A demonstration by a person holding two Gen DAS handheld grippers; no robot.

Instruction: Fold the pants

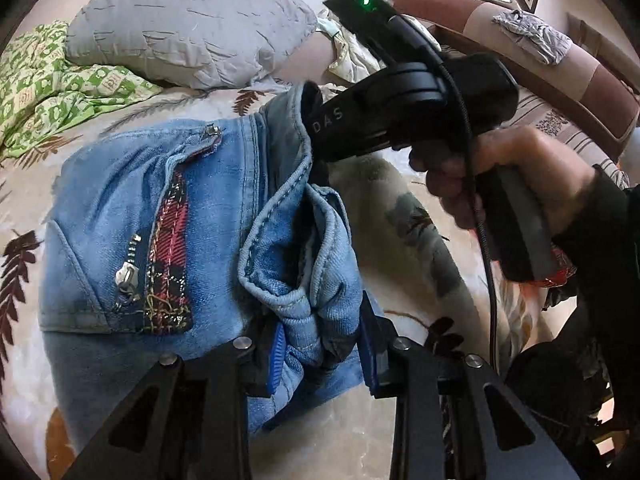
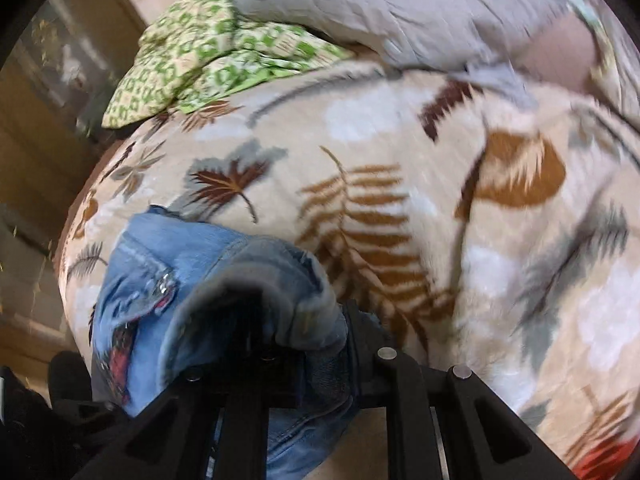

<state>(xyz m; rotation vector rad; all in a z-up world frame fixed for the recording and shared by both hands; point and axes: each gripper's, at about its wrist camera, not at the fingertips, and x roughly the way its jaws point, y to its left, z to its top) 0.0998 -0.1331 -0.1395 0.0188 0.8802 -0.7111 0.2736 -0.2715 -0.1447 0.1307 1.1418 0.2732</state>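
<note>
Light blue jeans (image 1: 132, 216) with a plaid patch and zippers lie on a leaf-patterned blanket (image 1: 400, 208). My left gripper (image 1: 322, 344) is shut on a bunched fold of the jeans' edge between its blue pads (image 1: 278, 354). My right gripper (image 1: 316, 128) reaches in from the right, a hand on its handle, its tip buried in the jeans' hem. In the right wrist view the jeans (image 2: 168, 280) drape over my right gripper (image 2: 304, 344), which is shut on the denim; its fingertips are hidden.
A grey pillow (image 1: 188, 20) and a green patterned cloth (image 1: 48, 80) lie at the far side of the bed. A brown padded headboard (image 1: 540, 64) runs along the right. Wooden furniture (image 2: 48, 128) stands left of the bed.
</note>
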